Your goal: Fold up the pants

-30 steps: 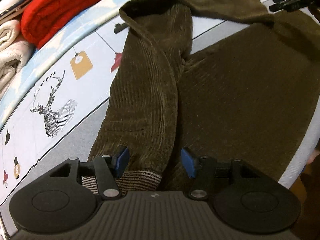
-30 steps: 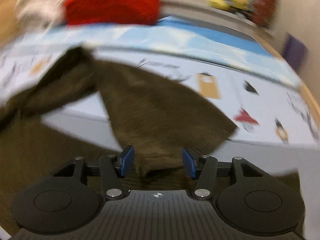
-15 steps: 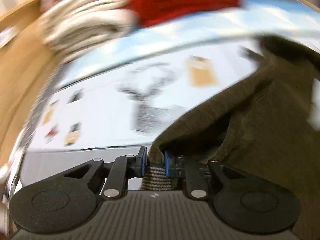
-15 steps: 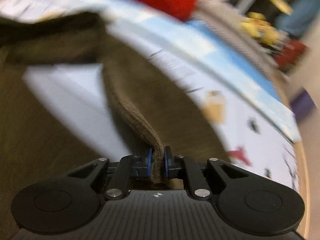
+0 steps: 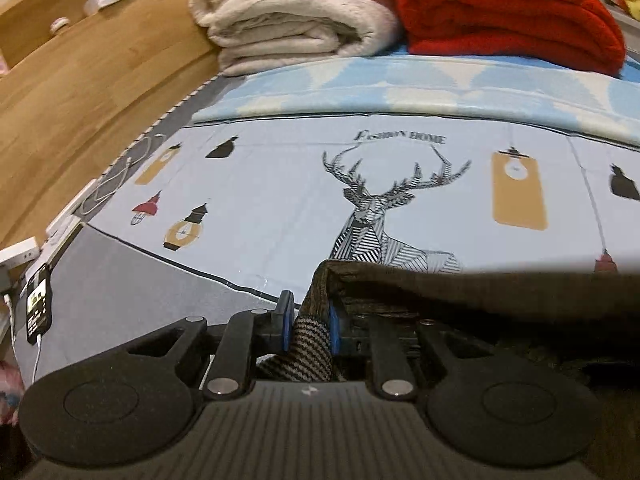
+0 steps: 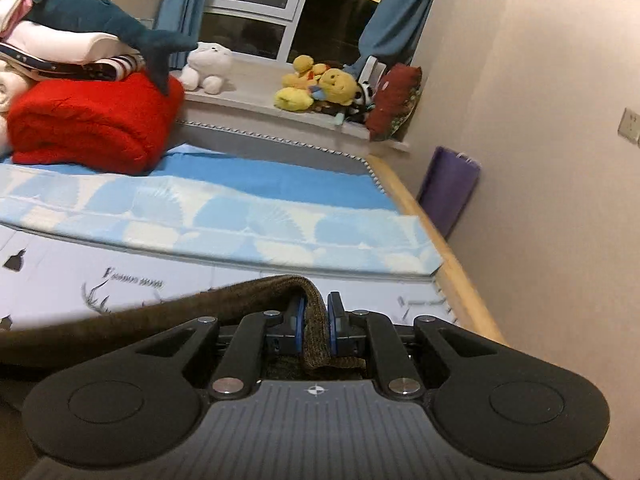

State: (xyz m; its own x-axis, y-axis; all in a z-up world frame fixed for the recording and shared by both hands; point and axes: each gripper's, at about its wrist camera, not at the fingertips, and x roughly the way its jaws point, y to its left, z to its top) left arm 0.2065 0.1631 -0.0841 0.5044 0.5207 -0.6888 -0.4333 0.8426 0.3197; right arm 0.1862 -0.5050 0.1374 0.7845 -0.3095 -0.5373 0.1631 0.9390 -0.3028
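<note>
- Left wrist view: the left gripper [image 5: 307,319] fills the bottom of the frame, its jaws nearly closed on the striped ribbed cuff of the brown corduroy pants [image 5: 480,292].
- The pants cloth rises from the jaws at lower centre and runs off to the right edge as a dark band, lifted in front of the bed sheet [image 5: 280,208].
- The sheet's deer print [image 5: 384,204] sits at centre, just above the cloth edge, with lantern drawings to either side.
- At the top of the frame a folded cream blanket [image 5: 288,16] lies just beside a folded red blanket [image 5: 508,12], both at the far side of the bed.
- A wooden headboard [image 5: 80,80] takes the upper left; a phone [image 5: 39,304] with a lit screen and a white cable lies at the left edge.
- Right wrist view: the right gripper [image 6: 316,324] is at the bottom centre, its jaws pressed close on a fold of the same brown pants [image 6: 160,316].
- From the jaws the cloth stretches to the lower left edge, held above the bed.
- The red blanket [image 6: 92,120] is at upper left with a plush shark [image 6: 104,20] on the pile behind it.
- Stuffed toys [image 6: 320,88] line the windowsill at upper centre, under blue curtains [image 6: 396,12].
- A purple bag [image 6: 448,188] leans on the wall at right.
</note>
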